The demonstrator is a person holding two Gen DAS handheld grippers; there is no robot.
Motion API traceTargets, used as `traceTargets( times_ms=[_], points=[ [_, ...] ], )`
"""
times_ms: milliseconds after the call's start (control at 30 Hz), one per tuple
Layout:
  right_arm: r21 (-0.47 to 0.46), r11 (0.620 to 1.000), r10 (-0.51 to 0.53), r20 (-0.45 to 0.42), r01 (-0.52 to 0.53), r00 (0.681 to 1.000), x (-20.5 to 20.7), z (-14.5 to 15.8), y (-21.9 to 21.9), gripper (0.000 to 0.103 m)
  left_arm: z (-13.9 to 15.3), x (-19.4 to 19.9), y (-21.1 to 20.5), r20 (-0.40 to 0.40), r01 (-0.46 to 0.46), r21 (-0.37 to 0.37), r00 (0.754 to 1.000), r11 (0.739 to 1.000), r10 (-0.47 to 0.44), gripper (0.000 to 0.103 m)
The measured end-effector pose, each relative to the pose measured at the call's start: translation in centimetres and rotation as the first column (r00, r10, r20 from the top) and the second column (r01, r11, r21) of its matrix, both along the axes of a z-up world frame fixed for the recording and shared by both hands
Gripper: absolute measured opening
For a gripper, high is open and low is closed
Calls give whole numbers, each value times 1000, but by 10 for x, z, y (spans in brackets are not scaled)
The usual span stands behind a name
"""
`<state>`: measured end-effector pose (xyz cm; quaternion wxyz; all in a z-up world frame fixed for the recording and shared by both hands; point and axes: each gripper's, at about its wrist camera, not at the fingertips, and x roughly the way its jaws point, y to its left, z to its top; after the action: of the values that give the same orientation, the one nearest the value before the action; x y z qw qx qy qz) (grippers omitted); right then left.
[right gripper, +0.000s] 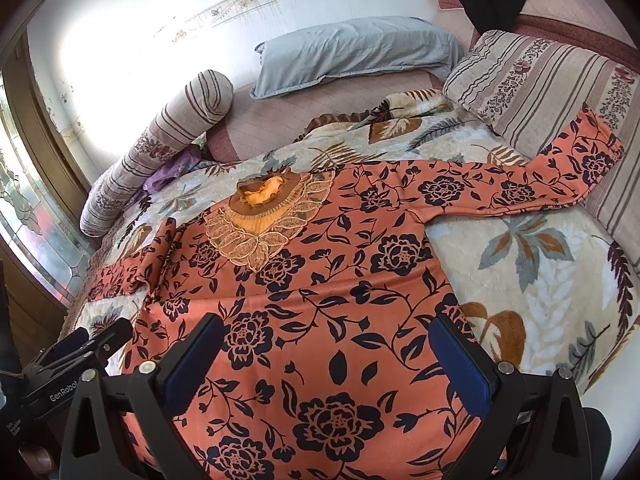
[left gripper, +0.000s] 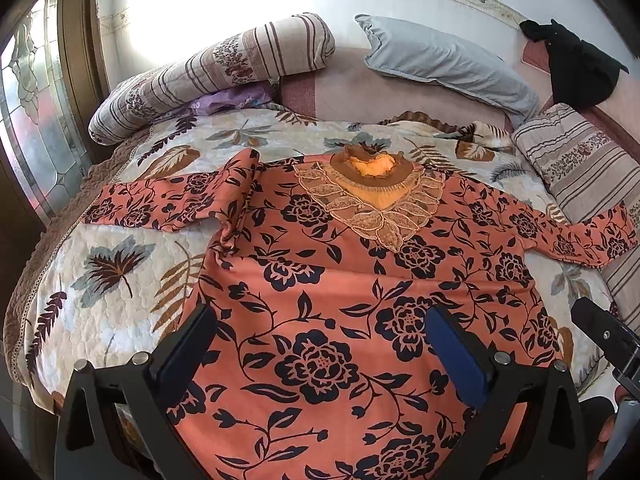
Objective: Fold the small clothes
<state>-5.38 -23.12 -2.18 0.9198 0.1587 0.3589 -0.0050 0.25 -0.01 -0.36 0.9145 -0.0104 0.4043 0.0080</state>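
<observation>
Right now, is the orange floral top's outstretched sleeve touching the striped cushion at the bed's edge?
Touching. In the right wrist view the orange floral top lies flat and the end of its outstretched sleeve rests up against the striped cushion, overlapping its lower edge.

A top (left gripper: 320, 280) lies spread flat on a quilt (left gripper: 120, 280) on the bed, with a pillow (left gripper: 448, 60) behind it and a bolster (left gripper: 208, 76) behind-left.

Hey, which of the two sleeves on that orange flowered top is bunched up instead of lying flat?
The sleeve toward the window side: it is creased and folded at the shoulder. The other sleeve lies stretched out smooth, its cuff up on the striped cushion.
</observation>
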Motion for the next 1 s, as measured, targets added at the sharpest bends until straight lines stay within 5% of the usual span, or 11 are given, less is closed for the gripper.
traceTargets(
  times_ms=[433, 667, 833, 1000],
  points=[
    [43, 999, 19, -24, -18, 1000, 9, -9, -5, 103, -10, 8, 2, -15, -2, 10, 1000, 1000, 2, 103],
    [136, 976, -173, -9, 172, 985, 12, -8, -114, 103, -14, 16, 9, -20, -23, -37, 1000, 999, 23, 103],
    [136, 895, -437, 64, 426, 897, 25, -3, -249, 103, -17, 23, 24, 3, -49, -115, 999, 992, 50, 103],
    [109, 776, -624, -11, 622, 781, 62, -15, -358, 99, -22, 30, 42, 16, -82, -122, 996, 989, 84, 103]
  ],
)
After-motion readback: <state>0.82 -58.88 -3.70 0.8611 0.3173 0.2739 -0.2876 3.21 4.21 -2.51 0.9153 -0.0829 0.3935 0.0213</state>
